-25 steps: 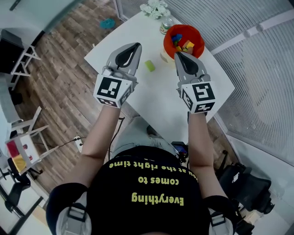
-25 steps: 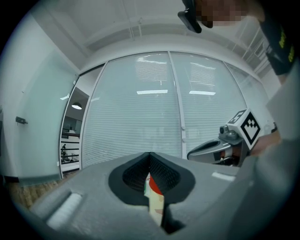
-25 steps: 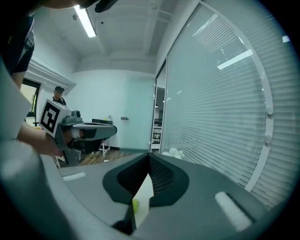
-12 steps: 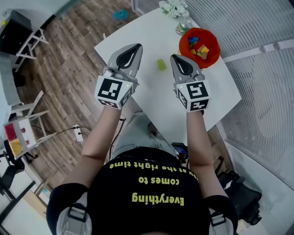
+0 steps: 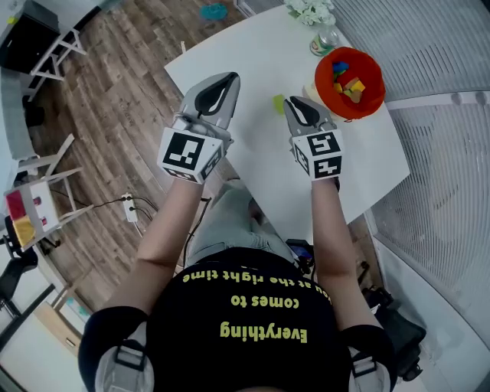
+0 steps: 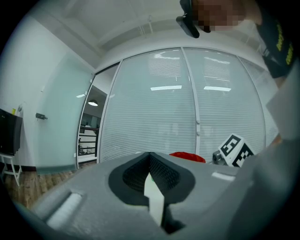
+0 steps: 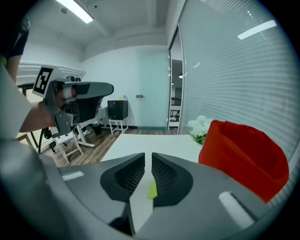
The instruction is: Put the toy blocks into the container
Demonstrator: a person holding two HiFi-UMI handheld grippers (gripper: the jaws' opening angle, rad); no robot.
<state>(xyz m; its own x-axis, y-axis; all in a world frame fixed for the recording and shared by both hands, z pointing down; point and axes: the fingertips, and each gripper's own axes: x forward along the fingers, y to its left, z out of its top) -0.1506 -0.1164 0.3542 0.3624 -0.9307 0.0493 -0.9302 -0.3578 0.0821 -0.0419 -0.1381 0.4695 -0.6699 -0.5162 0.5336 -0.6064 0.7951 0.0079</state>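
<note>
Counter: white counter (image 5: 253, 61), mostly bare, standing on a wood-plank floor (image 5: 115, 84).
Room: glass wall with blinds (image 5: 436, 46) at the right of the head view; small teal thing (image 5: 213, 11) on the floor at the top edge, too small to name.
Container: red container (image 5: 328, 90) near the counter's far right edge, with mixed toy blocks (image 5: 351, 76) inside.
Loose block: green block (image 5: 278, 102) lying on the counter, outside the container, just beside the right tips.
Right hand-held gripper (image 5: 293, 105): narrow gap, jaws just been opening, empty; the green block shows only as a sliver through the gap.
Left hand-held gripper (image 5: 228, 79): jaws together, holding nothing, over the counter's near left edge.
Flowers: white flowers (image 5: 310, 11) in a glass vase (image 5: 324, 40) behind the container, cut by the top of the frame.
Hard to make out: pale thing (image 5: 308, 93) between right gripper and container, partly hidden.
</note>
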